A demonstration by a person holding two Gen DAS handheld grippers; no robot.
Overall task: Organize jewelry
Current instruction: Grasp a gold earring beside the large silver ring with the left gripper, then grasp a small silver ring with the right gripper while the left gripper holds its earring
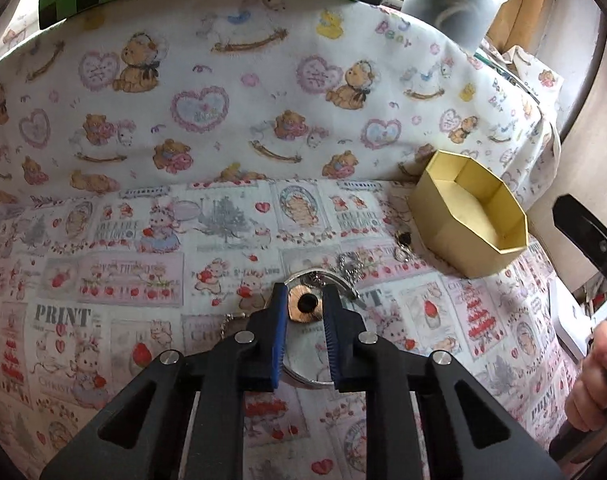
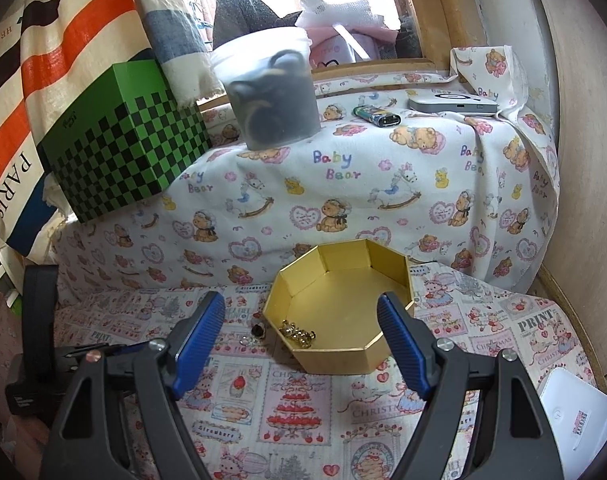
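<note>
A printed cloth (image 1: 103, 280) covers the surface in front of you. Your left gripper (image 1: 305, 306) is clamped on a round gold pendant (image 1: 305, 305) over a silver dish (image 1: 303, 368); your right gripper (image 2: 303, 336) hangs open, empty, near the gold octagonal box (image 2: 339, 354) holding small gold pieces (image 2: 297, 334).

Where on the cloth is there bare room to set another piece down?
Free: the cloth in front of the gold box and its floor's right part. Crowded: left of the box, where jewelry, the plate and left gripper sit.
</note>
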